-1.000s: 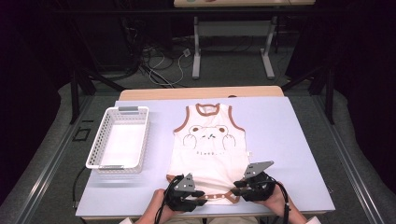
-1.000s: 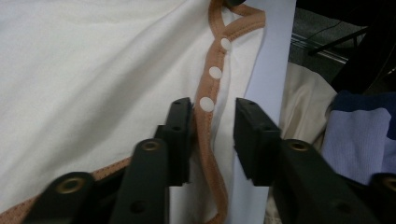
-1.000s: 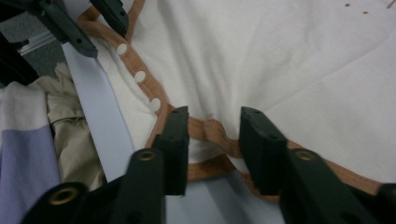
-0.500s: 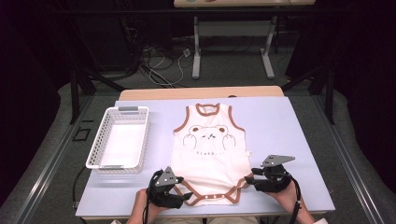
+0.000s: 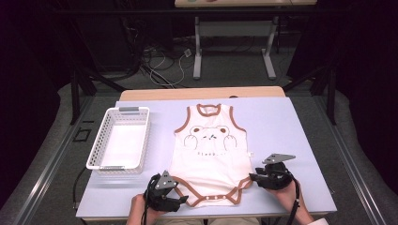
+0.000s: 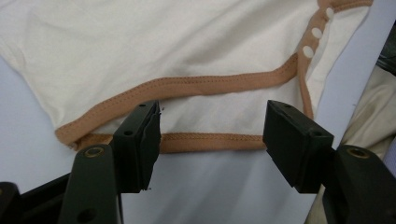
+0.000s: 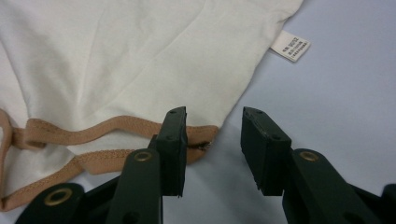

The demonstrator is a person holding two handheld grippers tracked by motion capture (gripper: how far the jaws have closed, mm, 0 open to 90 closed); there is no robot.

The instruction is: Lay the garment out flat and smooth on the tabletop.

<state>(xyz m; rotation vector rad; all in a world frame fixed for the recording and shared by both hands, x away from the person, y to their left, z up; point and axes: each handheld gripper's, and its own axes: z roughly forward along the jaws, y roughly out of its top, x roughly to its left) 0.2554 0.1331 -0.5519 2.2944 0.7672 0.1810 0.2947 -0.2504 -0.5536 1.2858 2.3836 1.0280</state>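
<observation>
High view: cream baby bodysuit (image 5: pixel 210 157) spread flat on the pale blue table (image 5: pixel 300 131), neck away from the person, brown-trimmed leg openings at the near edge. White mesh basket (image 5: pixel 120 138) to the left, well apart from the garment. Left gripper (image 5: pixel 180 200) just beside the near left leg hem; right gripper (image 5: pixel 253 177) just beside the near right corner. Forearms in from the bottom. Beyond the table, cables and a desk frame on the floor.

Left gripper view: jaws standing apart, having just opened, with the brown hem (image 6: pixel 210 140) lying between them on the table, pads clear of the cloth. Snap buttons (image 6: pixel 316 32) up at the right.

Right gripper view: jaws parted, having just narrowed, not pressing on anything. Left jaw over the hem corner (image 7: pixel 205 140), right jaw over bare table. White care label (image 7: pixel 290 45) sticking out from the side seam, farther off.
</observation>
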